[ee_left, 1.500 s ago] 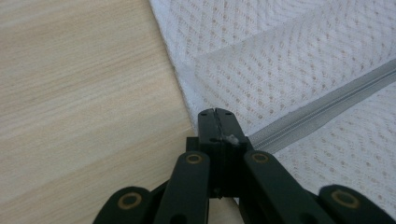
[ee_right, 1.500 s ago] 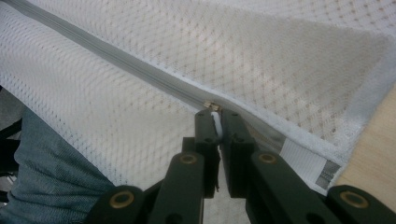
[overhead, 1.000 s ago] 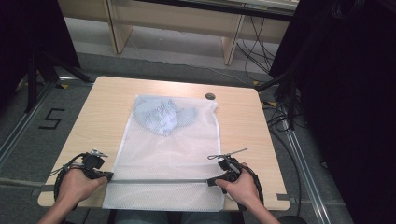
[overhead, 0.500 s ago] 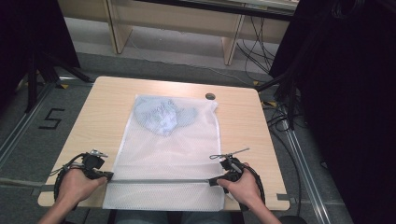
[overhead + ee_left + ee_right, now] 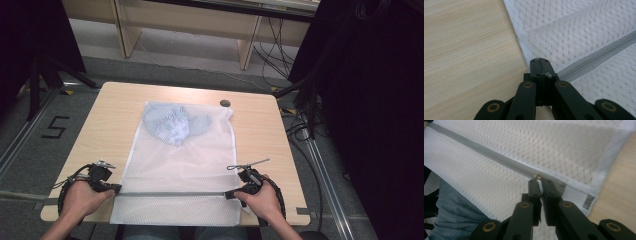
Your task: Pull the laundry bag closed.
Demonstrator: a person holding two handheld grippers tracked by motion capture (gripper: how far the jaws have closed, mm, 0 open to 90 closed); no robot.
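A white mesh bag [image 5: 180,160] lies flat on the wooden table [image 5: 110,115], with a pale blue garment [image 5: 172,125] inside its far end. A grey zipper [image 5: 170,193] runs across the bag near the front edge. My left gripper [image 5: 116,188] is shut on the zipper's left end at the bag's side seam [image 5: 539,60]. My right gripper [image 5: 229,194] is shut on the white zipper pull [image 5: 539,185] near the right end of the zipper [image 5: 486,153]. A white label [image 5: 577,197] sits at that corner.
The bag's near edge hangs over the table front, above the person's denim-clad leg [image 5: 454,212]. A round cable hole [image 5: 225,103] sits at the table's far edge. Bare wood flanks the bag on both sides. Cables lie on the floor to the right.
The right hand has edged slightly to the right along the zipper line. The left hand and the bag have stayed put.
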